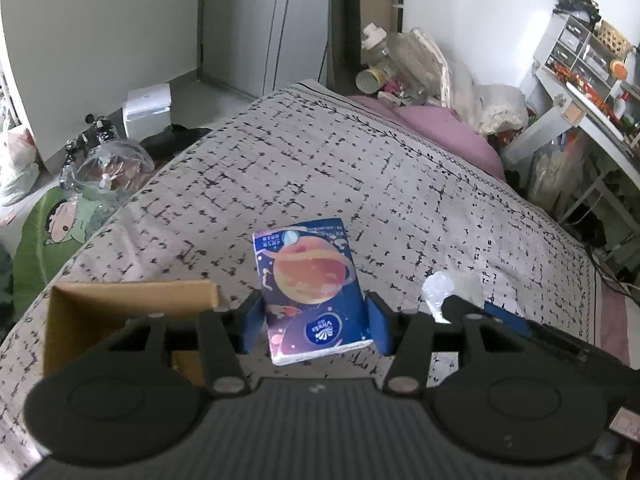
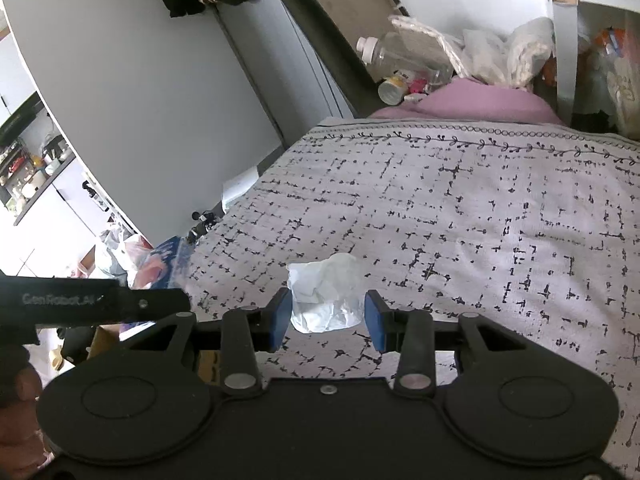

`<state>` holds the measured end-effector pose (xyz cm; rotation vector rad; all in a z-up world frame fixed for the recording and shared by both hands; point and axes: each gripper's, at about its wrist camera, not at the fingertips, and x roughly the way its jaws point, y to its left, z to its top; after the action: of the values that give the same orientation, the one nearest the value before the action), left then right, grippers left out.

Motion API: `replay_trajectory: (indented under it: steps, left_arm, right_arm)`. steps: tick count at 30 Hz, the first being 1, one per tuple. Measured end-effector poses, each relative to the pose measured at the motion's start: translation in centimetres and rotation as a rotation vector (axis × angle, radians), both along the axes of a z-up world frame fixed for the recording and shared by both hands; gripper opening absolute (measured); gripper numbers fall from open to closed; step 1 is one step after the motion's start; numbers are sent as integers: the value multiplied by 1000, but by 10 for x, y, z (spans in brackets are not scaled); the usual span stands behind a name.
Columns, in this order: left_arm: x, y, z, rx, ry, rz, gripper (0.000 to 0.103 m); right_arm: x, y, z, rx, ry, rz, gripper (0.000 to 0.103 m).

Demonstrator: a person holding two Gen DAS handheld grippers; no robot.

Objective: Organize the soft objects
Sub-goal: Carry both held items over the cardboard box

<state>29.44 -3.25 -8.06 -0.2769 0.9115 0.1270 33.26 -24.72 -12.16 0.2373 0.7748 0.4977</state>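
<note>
Looking along the left claw [image 1: 314, 322]: its blue pads sit against both long sides of a tissue pack [image 1: 310, 286], so it reads as clamped on the pack, which appears lifted off the bed [image 1: 360, 168], near end down, far end tipped up. Open cardboard box [image 1: 120, 312] stands on the bed just left of the claw; likely the drop spot, though that is a guess. Crumpled tissue [image 1: 452, 290] shows to the right, with the other tool in front of it. Risk here: the pack is soft and gripped near its lower half only, so it could sag, pivot or slide out on the swing toward the box, or catch on the box's rim. Right view: right claw [image 2: 326, 314] is spread apart, pads either side of the crumpled tissue [image 2: 326, 298] with gaps on both sides; the tissue lies on the bed [image 2: 460, 208]. Risk: the wad is light and loose, so closing pads may nudge it aside, pinch only a fold, or snag the bed cover. The two tools are close together and could collide.
</note>
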Motion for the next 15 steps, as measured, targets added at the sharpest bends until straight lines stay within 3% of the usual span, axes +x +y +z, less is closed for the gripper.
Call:
replay_trajectory:
  steps: [8,15]
  left_arm:
    - [-30,33,19,-80,-41,34,53]
    - [-56,54,36,-52,-85,42,53]
  right_arm:
    - [-24,11,16,-1,-16,3,39]
    - [-43,21,29,-18,-39,-1,39]
